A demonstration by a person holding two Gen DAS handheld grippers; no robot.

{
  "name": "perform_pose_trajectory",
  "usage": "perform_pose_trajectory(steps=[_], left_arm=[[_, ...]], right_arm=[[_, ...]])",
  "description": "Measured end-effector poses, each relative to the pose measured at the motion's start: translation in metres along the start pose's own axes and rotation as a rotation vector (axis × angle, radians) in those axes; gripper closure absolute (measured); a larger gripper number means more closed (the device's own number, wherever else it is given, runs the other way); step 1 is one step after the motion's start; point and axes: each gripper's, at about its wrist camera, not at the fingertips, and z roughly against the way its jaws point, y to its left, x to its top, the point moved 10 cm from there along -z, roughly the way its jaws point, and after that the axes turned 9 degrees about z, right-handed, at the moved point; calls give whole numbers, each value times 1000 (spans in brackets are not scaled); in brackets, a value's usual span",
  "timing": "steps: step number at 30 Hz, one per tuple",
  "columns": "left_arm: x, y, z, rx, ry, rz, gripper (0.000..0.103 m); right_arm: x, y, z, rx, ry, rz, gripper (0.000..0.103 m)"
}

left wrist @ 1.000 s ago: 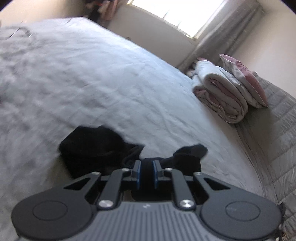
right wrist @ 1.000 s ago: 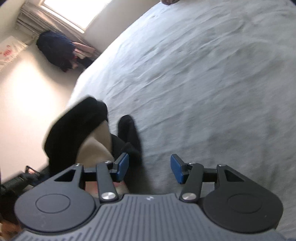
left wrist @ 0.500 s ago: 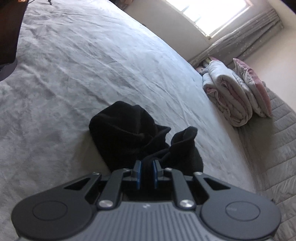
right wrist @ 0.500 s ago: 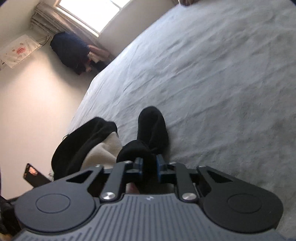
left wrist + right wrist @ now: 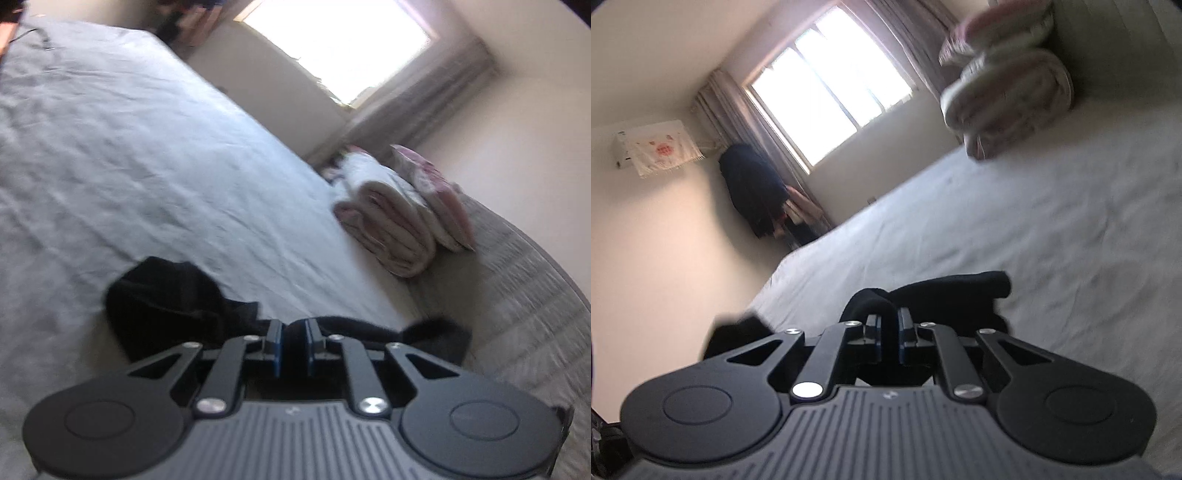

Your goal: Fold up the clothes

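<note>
A black garment (image 5: 166,295) lies bunched on the grey bed (image 5: 110,147). My left gripper (image 5: 293,341) is shut on a fold of it, with black cloth spreading to both sides of the fingers. In the right wrist view my right gripper (image 5: 888,334) is shut on another part of the black garment (image 5: 960,295), lifted a little over the bed (image 5: 1052,221). How much of the garment hangs below the grippers is hidden.
A folded white and pink quilt (image 5: 388,221) and a pink pillow (image 5: 436,188) lie at the head of the bed; the quilt also shows in the right wrist view (image 5: 1008,92). Dark clothes (image 5: 753,188) hang by the window (image 5: 827,99). A padded headboard (image 5: 517,295) is at the right.
My right gripper has shut on the black garment and lifted, tilting up toward the window. My left gripper stays shut on the garment and has swung, with the cloth stretched out to its right.
</note>
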Motion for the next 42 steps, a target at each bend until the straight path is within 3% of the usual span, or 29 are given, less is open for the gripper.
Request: perform_pose_trajectory(steps=[10,13,17,19,23,31,35,38,40,41,42], left_arm=[[-41,-40,-8,-112,103,-204,85],[-48,-39,-17,-108,139,-199,63],[-54,-46,-28,-129,160,-202,46],[-60,-56,-32,-151,166,-228,39],[-74,-79,-35,-195,145,-320,11],[-97,-102,-39,-193,133,-523,7],[-101,-101,-43,-164,123,-557,7],[-98,-99,-43,-141,94,-556,11],[-93,-96,-42,-127,79,-531,48],[-90,-94,-42,-115,79,-510,80],[-87,-91,-42,-103,79,-488,96]], right_arm=[[24,-32,26,-11,-76,-47,93],[24,-34,29,-4,-70,-61,93],[19,-29,31,36,-43,-93,93],[17,-23,31,68,-26,-115,93],[14,-2,26,164,26,-148,92],[7,30,16,338,124,-275,92],[8,49,10,446,179,-323,92],[6,63,6,514,226,-361,92],[5,70,3,534,247,-367,91],[5,73,1,535,254,-360,91],[5,75,-1,532,259,-348,91]])
